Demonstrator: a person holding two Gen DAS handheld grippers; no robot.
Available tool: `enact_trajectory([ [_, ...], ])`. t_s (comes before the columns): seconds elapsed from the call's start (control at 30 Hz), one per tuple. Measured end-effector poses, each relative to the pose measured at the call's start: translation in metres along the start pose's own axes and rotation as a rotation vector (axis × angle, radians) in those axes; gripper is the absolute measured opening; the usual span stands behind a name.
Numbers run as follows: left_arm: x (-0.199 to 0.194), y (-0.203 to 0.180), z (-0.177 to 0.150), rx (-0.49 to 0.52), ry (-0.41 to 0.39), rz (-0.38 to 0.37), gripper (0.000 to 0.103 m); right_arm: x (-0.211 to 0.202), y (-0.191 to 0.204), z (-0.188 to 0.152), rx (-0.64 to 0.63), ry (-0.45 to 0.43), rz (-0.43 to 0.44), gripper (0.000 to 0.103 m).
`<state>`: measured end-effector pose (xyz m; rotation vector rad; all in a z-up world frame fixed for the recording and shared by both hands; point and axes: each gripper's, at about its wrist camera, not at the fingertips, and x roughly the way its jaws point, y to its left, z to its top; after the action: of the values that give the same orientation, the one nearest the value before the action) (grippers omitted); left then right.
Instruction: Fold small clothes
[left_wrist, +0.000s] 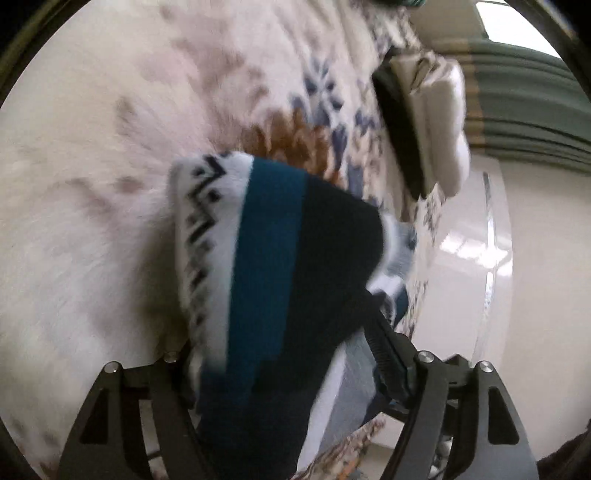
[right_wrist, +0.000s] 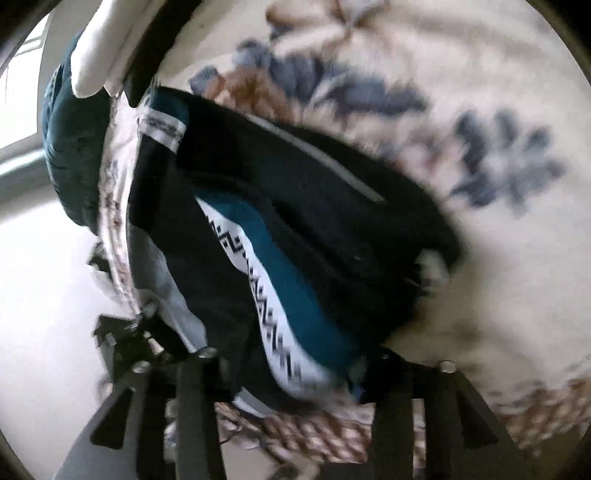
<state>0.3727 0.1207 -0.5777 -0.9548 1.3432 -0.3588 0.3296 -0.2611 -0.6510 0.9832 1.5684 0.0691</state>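
Observation:
A small knitted garment (left_wrist: 269, 258) with a white zigzag band, a teal stripe and a dark navy body lies bunched on the cream blanket (left_wrist: 92, 184). My left gripper (left_wrist: 280, 332) has its jaws wide apart; the garment fills the gap and hides the left finger, while the ribbed right pad (left_wrist: 384, 332) shows at the cloth's edge. In the blurred right wrist view the same garment (right_wrist: 295, 221) is folded over itself. It drapes across my right gripper (right_wrist: 295, 356), whose jaws stand partly apart with their tips hidden under the cloth.
The blanket (right_wrist: 480, 92) carries blue and brown flower prints and ends at a bed edge above pale glossy floor (left_wrist: 535, 258). A white padded object with a black edge (left_wrist: 424, 122) sits near that edge. A green curtain (left_wrist: 524, 96) hangs beyond. A dark teal quilted item (right_wrist: 70, 147) lies at the left.

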Motion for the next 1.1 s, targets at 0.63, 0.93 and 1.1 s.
enact_trajectory([
  [0.63,0.000,0.035,-0.075,0.005,-0.165,0.159,0.074,0.151,0.367,-0.048,-1.173,0.441,-0.377,0.060],
  [0.93,0.013,0.024,-0.080,0.077,-0.168,0.079,0.072,0.228,0.376,-0.058,-1.267,0.567,-0.555,0.007],
  [1.1,0.030,0.009,-0.085,0.132,-0.122,0.079,0.072,0.220,0.381,-0.019,-1.075,0.463,-0.490,0.006],
])
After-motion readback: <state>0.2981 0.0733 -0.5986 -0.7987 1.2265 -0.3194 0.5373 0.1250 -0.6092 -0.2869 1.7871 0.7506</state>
